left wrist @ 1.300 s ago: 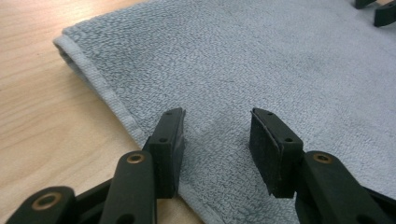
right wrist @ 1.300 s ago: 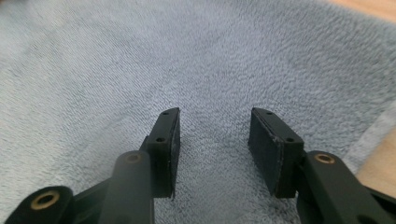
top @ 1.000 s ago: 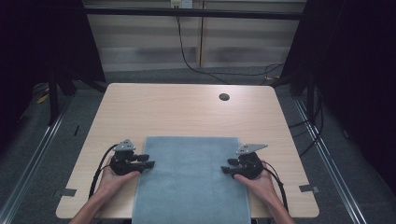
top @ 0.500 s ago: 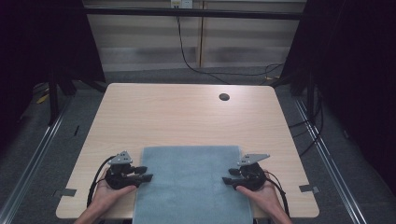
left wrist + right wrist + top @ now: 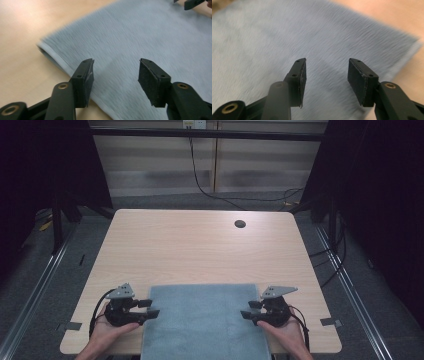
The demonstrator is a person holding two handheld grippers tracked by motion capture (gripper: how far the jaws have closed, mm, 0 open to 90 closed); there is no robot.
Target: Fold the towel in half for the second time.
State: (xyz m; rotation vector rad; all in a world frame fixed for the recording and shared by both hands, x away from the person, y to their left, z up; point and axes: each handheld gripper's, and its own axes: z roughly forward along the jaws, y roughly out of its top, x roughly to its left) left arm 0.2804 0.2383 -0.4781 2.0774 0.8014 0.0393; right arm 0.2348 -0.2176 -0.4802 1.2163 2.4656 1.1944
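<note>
Your left gripper [image 5: 150,308] sits at the lower left of the high view, your right gripper [image 5: 247,311] at the lower right, both near the table's [image 5: 200,250] front edge. Between them lies the blue-grey towel [image 5: 202,320], flat on the wood, its near end running off the bottom of the frame. Both pairs of jaws stand spread and have just been opening; each hovers over a side edge of the towel with nothing pinched. In your left gripper view the towel's hem [image 5: 53,58] passes under the left jaw. Farther up the table, at upper right, sits a small dark hole [image 5: 240,224].
</note>
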